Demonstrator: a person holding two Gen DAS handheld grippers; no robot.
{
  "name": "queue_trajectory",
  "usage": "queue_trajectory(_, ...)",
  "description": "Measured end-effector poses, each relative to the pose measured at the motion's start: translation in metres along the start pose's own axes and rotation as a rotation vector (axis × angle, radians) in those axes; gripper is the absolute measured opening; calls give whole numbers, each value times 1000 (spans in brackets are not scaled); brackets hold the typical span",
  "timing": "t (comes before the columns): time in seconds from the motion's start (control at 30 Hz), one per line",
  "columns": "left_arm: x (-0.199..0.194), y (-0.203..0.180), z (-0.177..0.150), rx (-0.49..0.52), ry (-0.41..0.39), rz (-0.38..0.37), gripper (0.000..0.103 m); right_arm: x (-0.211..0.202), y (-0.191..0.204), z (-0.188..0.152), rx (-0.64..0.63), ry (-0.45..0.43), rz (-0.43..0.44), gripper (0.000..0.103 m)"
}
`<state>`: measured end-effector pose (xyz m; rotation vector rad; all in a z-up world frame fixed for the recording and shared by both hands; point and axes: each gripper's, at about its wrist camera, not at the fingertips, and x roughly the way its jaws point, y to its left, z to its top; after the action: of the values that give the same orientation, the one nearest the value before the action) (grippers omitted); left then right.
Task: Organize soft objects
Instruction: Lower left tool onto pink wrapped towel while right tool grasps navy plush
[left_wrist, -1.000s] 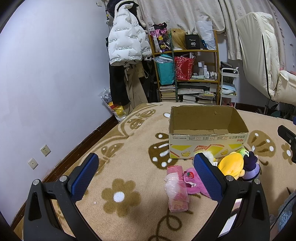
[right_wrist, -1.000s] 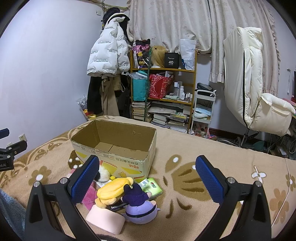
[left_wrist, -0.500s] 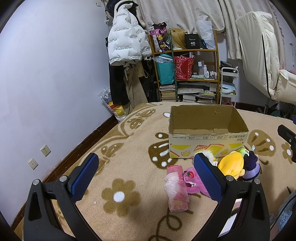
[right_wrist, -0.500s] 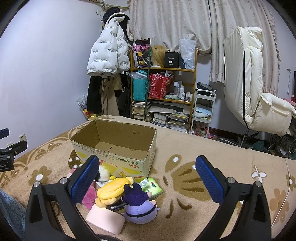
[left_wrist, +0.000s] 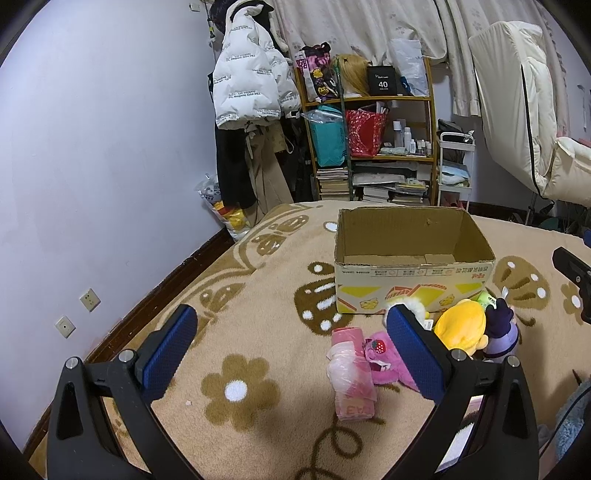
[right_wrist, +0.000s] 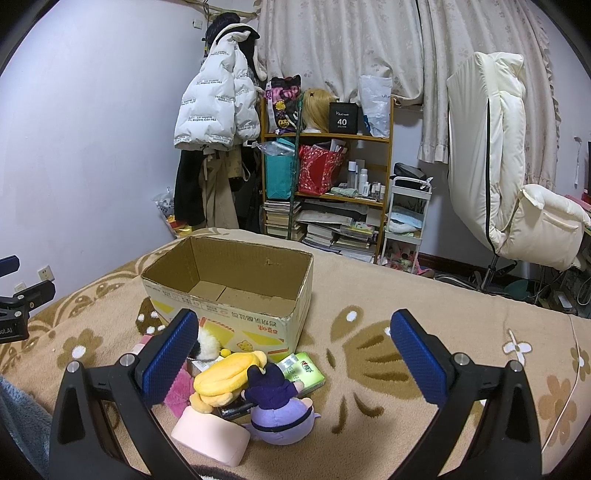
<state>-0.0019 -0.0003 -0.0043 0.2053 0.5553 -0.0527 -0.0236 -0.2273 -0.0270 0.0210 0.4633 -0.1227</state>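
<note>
An open, empty cardboard box (left_wrist: 413, 273) stands on the patterned blanket; it also shows in the right wrist view (right_wrist: 236, 295). In front of it lies a pile: a yellow plush (left_wrist: 461, 325), a purple plush doll (right_wrist: 277, 413), a pink strawberry plush (left_wrist: 384, 362), a pink wrapped pack (left_wrist: 349, 373), a pale pink pad (right_wrist: 210, 437), a green tissue pack (right_wrist: 303, 371) and a black-and-white fluffy toy (right_wrist: 207, 345). My left gripper (left_wrist: 291, 350) is open and empty, left of the pile. My right gripper (right_wrist: 295, 354) is open and empty, above the pile's right side.
A shelf (right_wrist: 328, 184) with bags, books and bottles stands behind the bed, with coats (right_wrist: 218, 107) hanging to its left. A cream chair (right_wrist: 506, 177) is at the right. A purple wall (left_wrist: 92, 166) with sockets runs along the left.
</note>
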Motion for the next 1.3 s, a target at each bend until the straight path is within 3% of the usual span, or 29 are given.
queue_trajectory(0.2, 7, -12, -11, 2, 15, 10, 102, -1, -6, 0, 0, 5, 9, 103)
queue_trajectory(0.53, 34, -21, -11, 61, 152, -30, 101, 17, -4, -8, 23, 61, 12, 103)
queue_trajectory(1.03, 96, -44, -24, 126, 375, -61, 101, 71, -5, -20, 76, 312, 61, 103)
queue_trajectory(1.3, 132, -43, -36, 57, 520, -96, 101, 103, -13, -34, 130, 447, 66, 103)
